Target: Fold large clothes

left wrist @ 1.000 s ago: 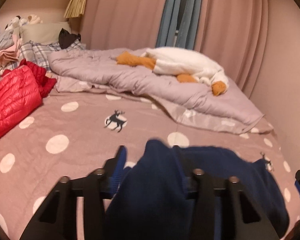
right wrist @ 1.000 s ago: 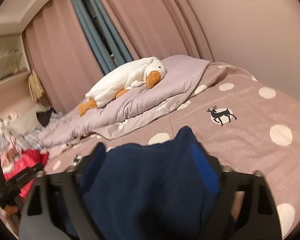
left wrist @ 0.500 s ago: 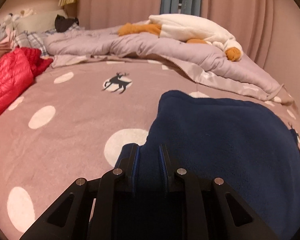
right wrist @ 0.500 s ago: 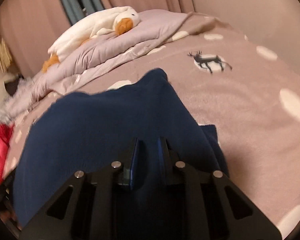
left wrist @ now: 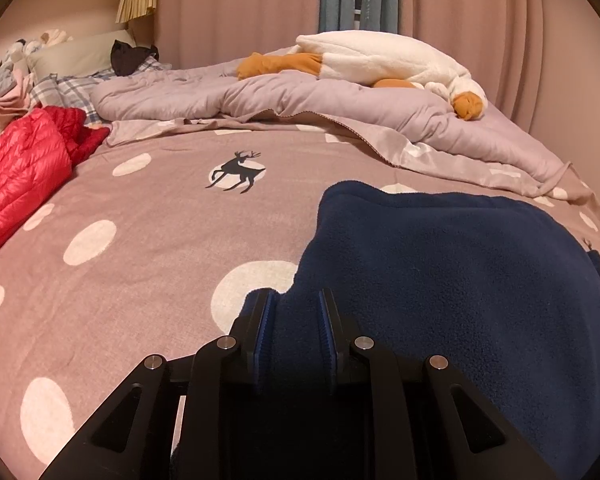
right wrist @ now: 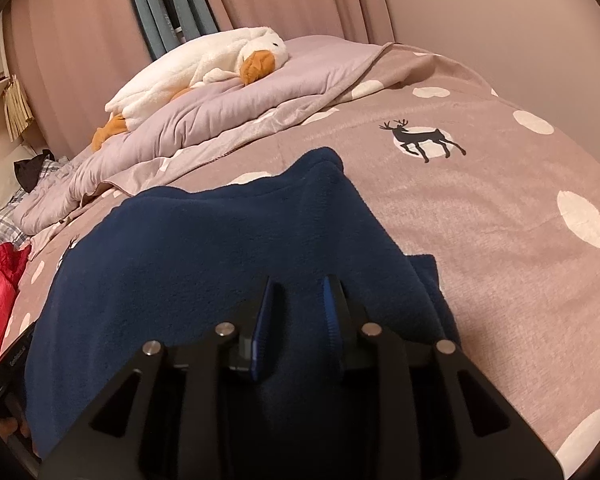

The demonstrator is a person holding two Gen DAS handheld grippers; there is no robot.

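With the left gripper (left wrist: 294,334) pinched on the near edge of the dark navy fleece garment (left wrist: 440,264) spread ahead on the dotted mauve bedsheet (left wrist: 148,240), the right gripper (right wrist: 296,320), whose jaws have just been easing apart around fleece, could drop its corner, skewing the fold.

Left wrist view: set low and close over the bed (left wrist: 148,248), looking forward and down along its fingers, fleece (left wrist: 440,264) filling the lower right. Right wrist view: same height and tilt, fleece (right wrist: 204,248) at centre-left. Both share the fleece, goose (left wrist: 380,56) (right wrist: 204,64), quilt (left wrist: 300,96) and curtains (left wrist: 240,8).
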